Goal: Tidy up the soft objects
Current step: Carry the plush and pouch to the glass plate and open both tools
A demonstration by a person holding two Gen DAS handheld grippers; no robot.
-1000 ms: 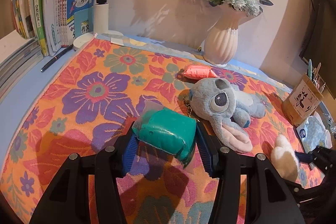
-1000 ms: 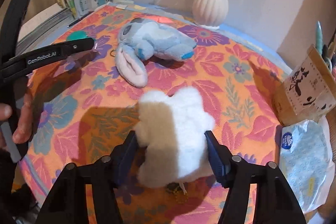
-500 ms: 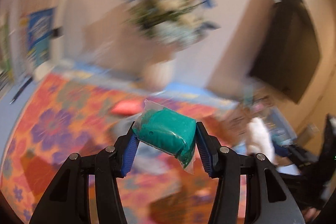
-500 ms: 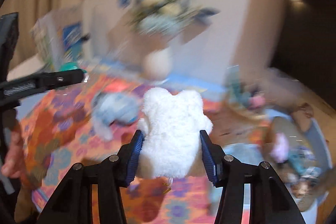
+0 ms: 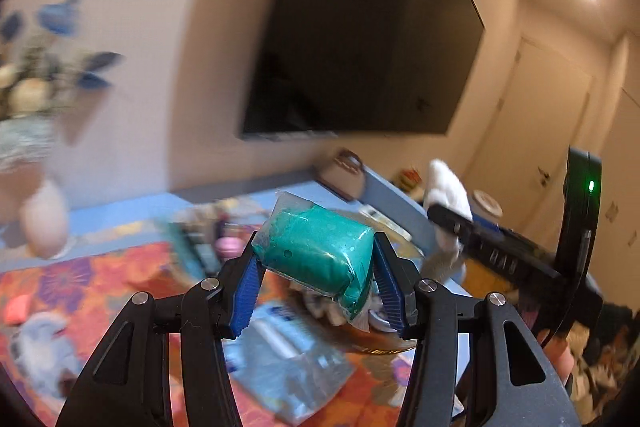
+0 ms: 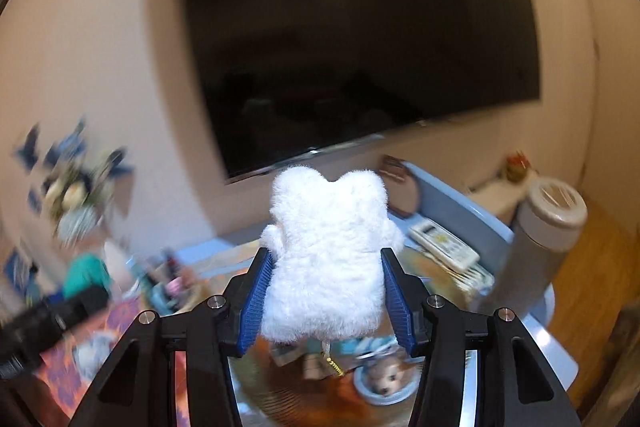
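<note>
Hanging on the wall, a flat black TV (image 6: 360,43) is seen. White plush (image 6: 329,259), fluffy and lobed, is pinched by the right gripper (image 6: 326,301), held above the table. Teal block (image 5: 318,254), plastic-wrapped and glossy, is clamped by the left gripper (image 5: 316,285), aloft.

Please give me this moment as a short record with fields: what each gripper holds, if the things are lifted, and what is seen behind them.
left gripper: shut on teal wrapped block, lifted above the table
right gripper: shut on white plush toy, lifted
background: dark wall screen; blurred flower vase
table: floral cloth, partly visible
image quality: strong motion blur at the edges
</note>
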